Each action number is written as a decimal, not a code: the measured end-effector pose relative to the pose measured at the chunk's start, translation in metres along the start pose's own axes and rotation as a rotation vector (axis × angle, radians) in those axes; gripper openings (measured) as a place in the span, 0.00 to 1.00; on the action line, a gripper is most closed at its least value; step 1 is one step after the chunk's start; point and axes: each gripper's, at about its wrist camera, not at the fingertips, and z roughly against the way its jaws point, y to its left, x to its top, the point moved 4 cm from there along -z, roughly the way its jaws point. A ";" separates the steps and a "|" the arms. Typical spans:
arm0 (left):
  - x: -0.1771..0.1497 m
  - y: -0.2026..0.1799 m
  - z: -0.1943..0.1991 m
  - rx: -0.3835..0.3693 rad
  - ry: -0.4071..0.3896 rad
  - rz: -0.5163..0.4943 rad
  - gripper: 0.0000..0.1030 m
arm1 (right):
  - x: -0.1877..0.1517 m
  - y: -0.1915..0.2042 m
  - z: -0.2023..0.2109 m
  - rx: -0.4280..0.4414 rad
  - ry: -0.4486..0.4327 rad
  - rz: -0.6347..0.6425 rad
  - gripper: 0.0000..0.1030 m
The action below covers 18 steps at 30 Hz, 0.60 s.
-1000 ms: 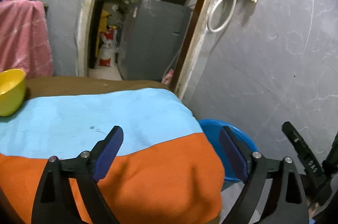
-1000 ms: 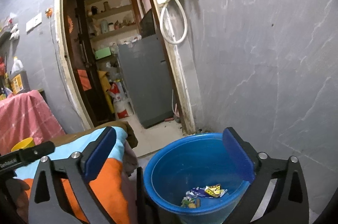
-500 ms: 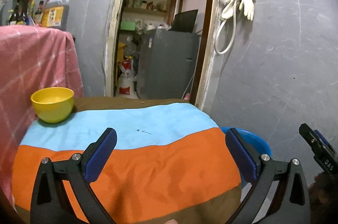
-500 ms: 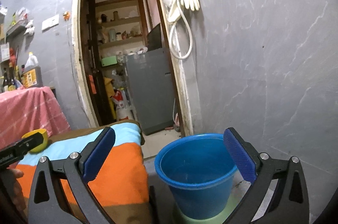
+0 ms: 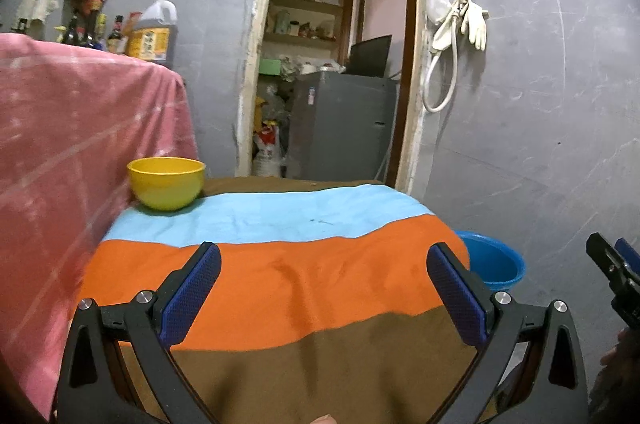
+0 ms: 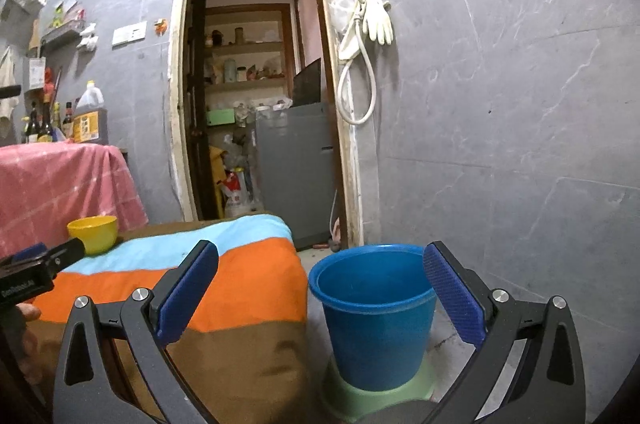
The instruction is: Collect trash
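Facing the striped tabletop (image 5: 304, 276), both grippers hang empty. Left gripper (image 5: 324, 288): jaws wide apart, having just been opening, nothing between them; it sits over the near orange and brown bands of the tabletop cloth. Right gripper (image 6: 320, 296): jaws also spread wide, nothing clamped; it is off the tabletop's right edge.

Blue bucket (image 6: 376, 316): on the floor just beside the tabletop's right side, upright, standing on a pale green base (image 6: 380, 396). Its inside is not visible from either view, so any trash in it cannot be confirmed. No loose trash seen on the tabletop.

Yellow bowl (image 5: 166, 182): upright at the tabletop's far left corner, against the pink cloth (image 5: 80, 152). Doorway (image 6: 256, 84) lies beyond the tabletop's far edge, a grey cabinet (image 6: 296, 172) inside it. White gloves (image 6: 378, 18) hang on the wall to the right of the doorway, above the bucket.
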 end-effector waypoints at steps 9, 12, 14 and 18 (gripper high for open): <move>-0.025 0.005 0.025 0.033 -0.038 -0.025 0.98 | -0.016 0.012 0.021 0.018 -0.018 0.048 1.00; -0.029 0.004 0.023 0.036 -0.030 -0.030 0.98 | -0.019 0.015 0.021 0.022 -0.020 0.067 1.00; -0.029 0.006 0.021 0.037 -0.022 -0.013 0.98 | -0.021 0.017 0.020 0.024 -0.014 0.069 1.00; -0.030 0.009 0.022 0.047 -0.026 -0.003 0.98 | -0.021 0.017 0.019 0.024 -0.009 0.072 1.00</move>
